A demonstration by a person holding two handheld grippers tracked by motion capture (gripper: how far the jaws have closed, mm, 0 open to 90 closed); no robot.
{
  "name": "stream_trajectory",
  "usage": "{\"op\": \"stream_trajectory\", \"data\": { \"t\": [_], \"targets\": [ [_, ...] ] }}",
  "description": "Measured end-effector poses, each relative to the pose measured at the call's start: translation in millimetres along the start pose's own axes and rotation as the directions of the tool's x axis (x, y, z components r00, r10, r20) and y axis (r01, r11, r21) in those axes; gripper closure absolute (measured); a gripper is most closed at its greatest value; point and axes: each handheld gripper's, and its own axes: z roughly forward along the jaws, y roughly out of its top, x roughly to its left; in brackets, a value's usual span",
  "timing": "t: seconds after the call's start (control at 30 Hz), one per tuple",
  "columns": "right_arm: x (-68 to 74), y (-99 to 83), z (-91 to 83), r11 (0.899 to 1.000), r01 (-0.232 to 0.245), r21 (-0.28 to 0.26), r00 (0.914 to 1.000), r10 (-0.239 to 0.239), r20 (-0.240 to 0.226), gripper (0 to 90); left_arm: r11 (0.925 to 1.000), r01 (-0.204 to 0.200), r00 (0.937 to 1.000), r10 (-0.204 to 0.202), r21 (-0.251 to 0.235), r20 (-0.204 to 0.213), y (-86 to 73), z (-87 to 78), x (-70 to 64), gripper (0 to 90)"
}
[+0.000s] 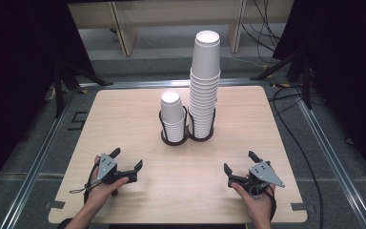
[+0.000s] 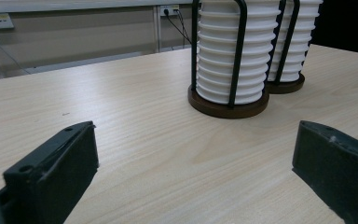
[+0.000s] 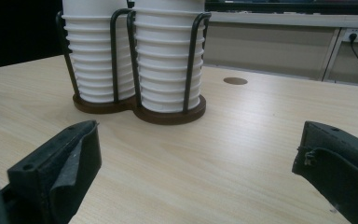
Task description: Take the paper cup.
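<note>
Spanning most of the high view, a pale wooden table (image 1: pixel 124 114) with bare wood along its left, right and near edges. Standing at centre, a dark wire rack (image 1: pixel 187 133) holding a tall stack of white paper cups (image 1: pixel 205 81) and, touching on its left, a short stack (image 1: pixel 172 114). Resting near the front edge, well apart from the rack: left gripper (image 1: pixel 127 161) and right gripper (image 1: pixel 238 163), each hand-held, jaws spread wide, holding nothing.

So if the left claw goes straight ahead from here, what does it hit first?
Probably the shorter cup stack in the holder. The left claw is open and points just left of it, so it may narrowly miss.
</note>
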Motion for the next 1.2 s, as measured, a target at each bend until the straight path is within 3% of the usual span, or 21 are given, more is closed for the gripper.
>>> {"op": "stream_trajectory", "data": {
  "t": [0.03,0.07,0.13,0.17,0.23,0.27,0.43,0.63,0.67,0.77,0.8,0.83,0.87,0.9,1.03,1.07,1.1,1.13,1.17,1.2],
  "targets": [
    [1.0,-0.2,0.7,0.999,-0.036,0.009,0.9991,0.036,-0.023,0.4,1.0000,-0.001,1.0000,0.001,0.002,-0.002,0.0,0.0,-0.1,0.0],
    [1.0,1.0,-0.6,0.999,-0.014,0.032,0.9999,0.014,-0.004,0.3,1.0000,-0.002,1.0000,0.002,-0.005,-0.001,-0.2,1.0,-0.4,0.0],
    [1.3,0.6,0.6,1.000,-0.008,0.022,0.9998,0.008,-0.019,0.3,0.9999,0.003,1.0000,-0.003,-0.013,0.001,-0.4,1.4,-0.3,0.0],
    [1.5,1.1,0.9,1.000,0.020,0.022,0.9998,-0.020,-0.010,0.4,1.0000,0.008,1.0000,-0.008,-0.005,0.000,0.0,0.3,-0.4,0.0],
    [4.8,3.5,0.5,0.999,0.007,0.052,0.9997,-0.006,-0.024,0.4,0.9996,0.021,0.9998,-0.020,-0.019,0.009,-0.3,1.0,0.3,0.0],
    [5.6,10.9,0.4,0.999,0.037,0.008,0.9987,-0.036,-0.036,0.4,0.9987,0.047,0.9987,-0.047,-0.016,0.022,1.1,1.7,0.9,0.0],
    [11.2,25.8,-1.7,0.999,0.028,-0.027,0.9989,-0.029,-0.036,0.5,0.9967,0.053,0.9982,-0.051,-0.062,0.033,12.4,4.1,-1.5,0.0],
    [17.3,35.3,3.0,1.000,0.022,-0.015,0.9978,-0.023,-0.063,0.8,0.9949,0.024,0.9976,-0.017,-0.098,0.067,33.5,10.2,-4.8,0.0],
    [18.2,38.9,4.9,0.999,0.030,-0.038,0.9978,-0.032,-0.057,1.2,0.9944,0.023,0.9973,-0.016,-0.103,0.072,40.0,13.3,-5.7,0.0],
    [18.4,43.4,5.4,0.999,0.032,-0.037,0.9977,-0.035,-0.058,1.4,0.9927,0.018,0.9968,-0.008,-0.119,0.079,46.1,17.6,-6.4,0.0],
    [18.3,47.2,8.8,0.998,0.027,-0.056,0.9976,-0.031,-0.063,1.4,0.9894,0.015,0.9954,-0.002,-0.144,0.095,52.3,23.1,-6.8,0.0],
    [18.3,47.2,8.8,0.998,0.027,-0.056,0.9976,-0.031,-0.063,1.4,0.9894,0.015,0.9954,-0.002,-0.144,0.095,52.3,23.1,-6.8,0.0],
    [15.7,49.3,9.8,0.996,0.061,-0.068,0.9965,-0.065,-0.054,1.4,0.9911,0.007,0.9954,0.006,-0.133,0.096,57.0,24.5,-7.0,0.0],
    [16.0,51.9,10.9,0.997,0.037,-0.061,0.9976,-0.040,-0.056,1.4,0.9903,0.005,0.9950,0.009,-0.139,0.099,60.7,26.8,-7.1,0.0],
    [13.3,65.0,16.1,0.997,0.027,-0.070,0.9976,-0.032,-0.062,1.5,0.9871,-0.010,0.9930,0.029,-0.160,0.115,76.0,35.6,-8.3,0.0],
    [9.3,73.1,19.1,0.992,0.073,-0.098,0.9964,-0.077,-0.036,1.6,0.9872,-0.006,0.9907,0.027,-0.160,0.133,83.5,39.9,-8.6,0.0],
    [9.3,73.1,19.1,0.992,0.073,-0.098,0.9964,-0.077,-0.036,1.6,0.9872,-0.006,0.9907,0.027,-0.160,0.133,83.5,39.9,-8.6,0.0],
    [11.0,79.8,19.9,0.996,0.027,-0.088,0.9983,-0.031,-0.049,2.0,0.9867,-0.019,0.9892,0.042,-0.161,0.140,90.1,43.9,-9.0,0.0],
    [11.0,79.8,19.9,0.996,0.027,-0.088,0.9983,-0.031,-0.049,2.0,0.9867,-0.019,0.9892,0.042,-0.161,0.140,90.1,43.9,-9.0,0.0],
    [9.2,86.5,23.1,0.993,0.057,-0.102,0.9967,-0.063,-0.051,2.0,0.9854,-0.028,0.9876,0.053,-0.168,0.148,96.6,47.8,-8.5,0.0]
  ]
}}
